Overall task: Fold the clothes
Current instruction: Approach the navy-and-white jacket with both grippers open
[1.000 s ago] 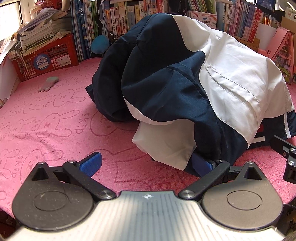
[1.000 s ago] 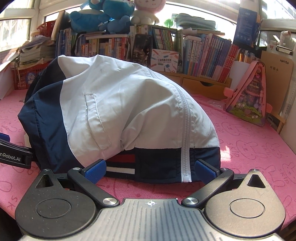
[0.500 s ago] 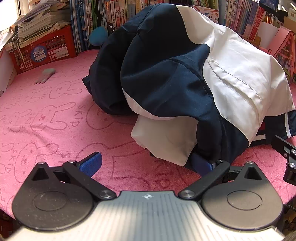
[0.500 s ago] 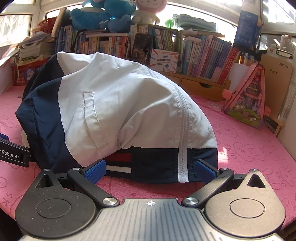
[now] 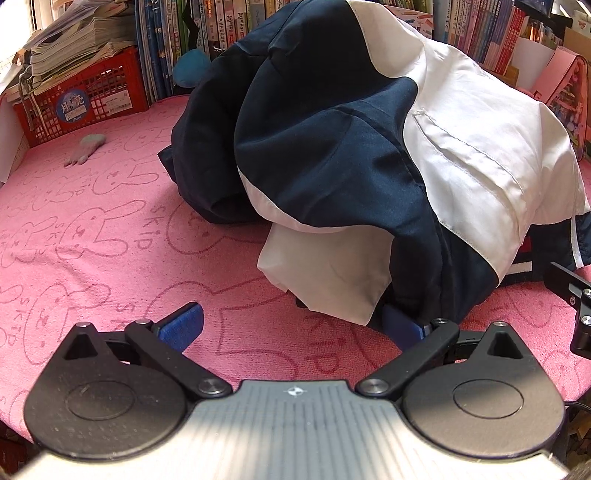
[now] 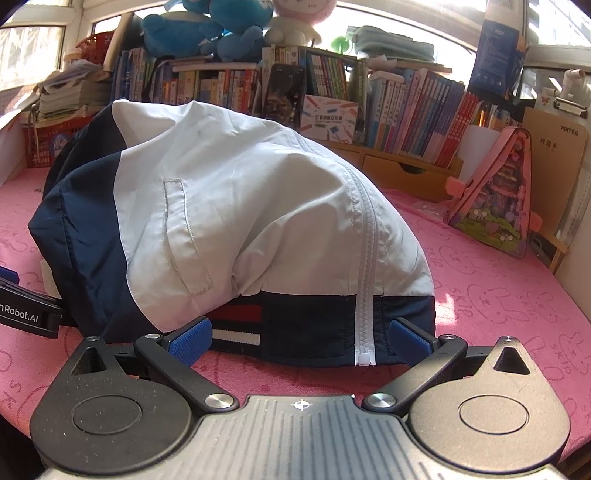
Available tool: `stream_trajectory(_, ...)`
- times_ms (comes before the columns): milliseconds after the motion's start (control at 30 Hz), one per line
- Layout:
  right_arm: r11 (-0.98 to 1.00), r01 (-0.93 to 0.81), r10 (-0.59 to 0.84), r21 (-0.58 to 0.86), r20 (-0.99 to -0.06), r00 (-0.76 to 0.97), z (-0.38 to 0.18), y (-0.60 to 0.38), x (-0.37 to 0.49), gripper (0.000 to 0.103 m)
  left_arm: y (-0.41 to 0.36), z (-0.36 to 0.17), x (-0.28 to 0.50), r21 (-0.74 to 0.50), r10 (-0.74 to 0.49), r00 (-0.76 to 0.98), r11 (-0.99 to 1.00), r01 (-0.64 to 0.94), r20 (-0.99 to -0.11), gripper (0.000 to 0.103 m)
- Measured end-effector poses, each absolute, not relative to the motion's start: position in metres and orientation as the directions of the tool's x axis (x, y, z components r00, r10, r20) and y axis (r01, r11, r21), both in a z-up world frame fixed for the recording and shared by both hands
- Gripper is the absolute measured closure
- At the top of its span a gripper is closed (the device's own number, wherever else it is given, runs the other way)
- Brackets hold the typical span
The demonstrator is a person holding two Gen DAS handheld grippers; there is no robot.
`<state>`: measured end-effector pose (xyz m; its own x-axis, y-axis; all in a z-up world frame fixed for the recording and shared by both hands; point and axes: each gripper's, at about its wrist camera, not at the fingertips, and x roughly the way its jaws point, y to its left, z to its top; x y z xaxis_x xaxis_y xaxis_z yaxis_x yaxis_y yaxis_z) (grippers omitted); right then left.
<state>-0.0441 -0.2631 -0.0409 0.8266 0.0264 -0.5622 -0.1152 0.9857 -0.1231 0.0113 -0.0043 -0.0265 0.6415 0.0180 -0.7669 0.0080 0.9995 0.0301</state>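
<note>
Closest in, the left gripper (image 5: 291, 325) sits low over the pink cloth (image 5: 92, 258) with its jaws spread wide and nothing between them; its right blue pad (image 5: 400, 326) is tucked against the near edge of the jacket (image 5: 351, 147), just under a loose white flap (image 5: 325, 273), while the other pad lies on bare cloth. The right gripper (image 6: 301, 338) is likewise wide open and holding nothing; its 2 pads straddle the jacket's dark hem band (image 6: 314, 325), with the end of the white zip (image 6: 364, 295) between them.

The jacket (image 6: 229, 206) lies heaped in a mound in the middle of the table, navy and white; from the right wrist view the hem faces the gripper and the zip runs up and away over the hump, so its long axis points from the near edge toward the bookshelf; a welt pocket (image 6: 184, 236) shows to the left of the zip; the navy bulk spills off to the left side.

Around it the bunny-printed cloth is mostly bare; a small grey glove (image 5: 85, 147) lies well apart at far left, a pink toy house (image 6: 495, 192) stands at far right.

Behind, a red basket (image 5: 85, 99) under stacked papers, a long row of books (image 6: 406, 110), plush toys (image 6: 207, 26) on top, and bright windows.
</note>
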Motion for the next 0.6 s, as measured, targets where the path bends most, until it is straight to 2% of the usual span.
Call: stream_trajectory(600, 0.986, -0.126, 0.039, -0.113, -0.576, 0.817, -0.046, -0.265, -0.040, 0.000, -0.005, -0.014, 0.006, -0.004, -0.041, 0.690, 0.998, 0.056, -0.723, 0.000)
